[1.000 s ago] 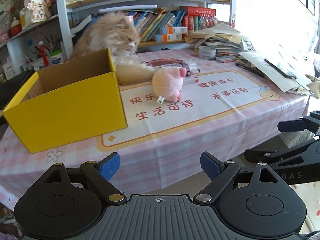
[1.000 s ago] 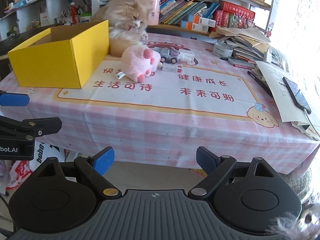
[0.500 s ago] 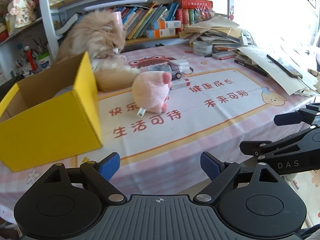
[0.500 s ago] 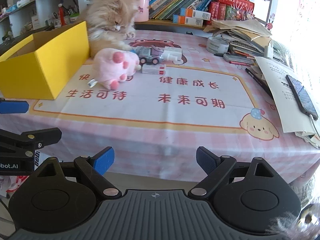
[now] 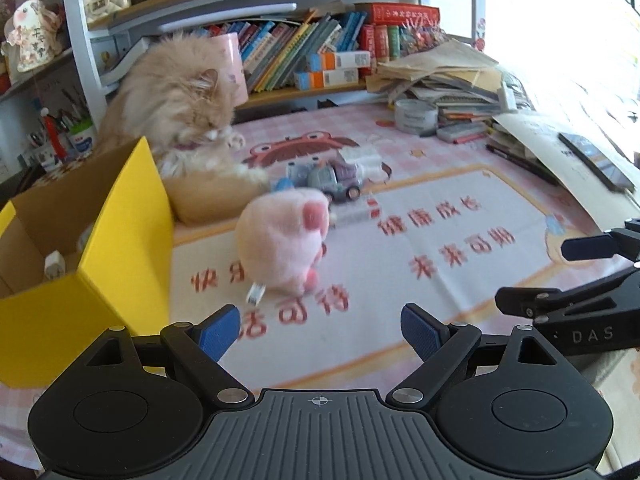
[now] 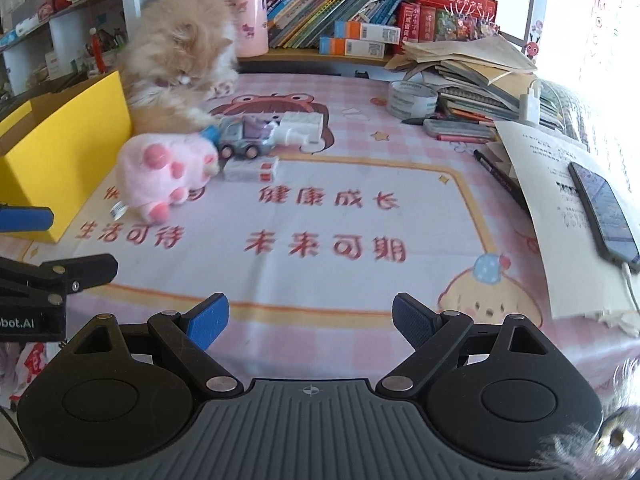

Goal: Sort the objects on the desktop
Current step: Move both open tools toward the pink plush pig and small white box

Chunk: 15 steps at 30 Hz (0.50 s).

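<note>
A pink plush toy (image 5: 284, 240) lies on the printed mat, also in the right wrist view (image 6: 164, 172). Behind it stand a grey toy car (image 5: 336, 182) (image 6: 240, 140), a small white box with a red end (image 6: 252, 169) and a white item (image 6: 300, 126). An open yellow box (image 5: 92, 264) (image 6: 60, 152) stands at the left. My left gripper (image 5: 320, 334) is open and empty, just short of the plush. My right gripper (image 6: 310, 324) is open and empty over the mat's front edge.
A fluffy orange cat (image 5: 180, 108) (image 6: 180, 60) sits behind the yellow box, paw near the toys. Stacked papers and books (image 6: 472, 76), a tape roll (image 6: 412, 98), pens and a phone (image 6: 604, 208) fill the right side. Bookshelves stand behind.
Both grippers have moved forward over the table towards the toys, which look larger. The cat has lifted a paw. Both stay open.
</note>
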### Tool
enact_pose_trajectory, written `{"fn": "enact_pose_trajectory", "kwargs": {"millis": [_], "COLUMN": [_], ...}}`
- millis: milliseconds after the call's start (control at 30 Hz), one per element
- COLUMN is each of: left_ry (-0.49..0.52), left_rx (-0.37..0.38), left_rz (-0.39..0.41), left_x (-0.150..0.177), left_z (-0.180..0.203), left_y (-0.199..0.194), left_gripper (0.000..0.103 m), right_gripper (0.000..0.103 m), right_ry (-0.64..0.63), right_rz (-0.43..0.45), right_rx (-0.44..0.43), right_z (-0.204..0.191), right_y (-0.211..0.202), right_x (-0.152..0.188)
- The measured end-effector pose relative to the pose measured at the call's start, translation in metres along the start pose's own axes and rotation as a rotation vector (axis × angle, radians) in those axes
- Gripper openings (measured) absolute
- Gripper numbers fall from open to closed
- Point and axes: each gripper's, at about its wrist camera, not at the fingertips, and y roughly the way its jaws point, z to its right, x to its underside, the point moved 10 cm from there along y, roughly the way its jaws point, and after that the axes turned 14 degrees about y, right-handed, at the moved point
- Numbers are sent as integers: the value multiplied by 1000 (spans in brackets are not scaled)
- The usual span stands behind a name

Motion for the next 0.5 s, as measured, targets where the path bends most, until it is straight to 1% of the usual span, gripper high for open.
{"fn": "enact_pose_trajectory", "kwargs": {"millis": [200,400,500], "left_ry": [-17,-25,-34], "left_rx": [-46,-112,-119], "left_rz": [-3,-22,-38], "left_x": [-18,-30,-34], "left_z": [-1,-13,-17], "left_y": [20,45,59], "left_gripper": [90,90,90], "right_gripper": [88,88,88], "right_ry": [-36,-57,-66], "right_rz": [18,17,7], "right_rx": [-37,-72,-90], "right_z": [8,16,16], "right_y": [14,29,37], "right_x": [-23,-42,-47]}}
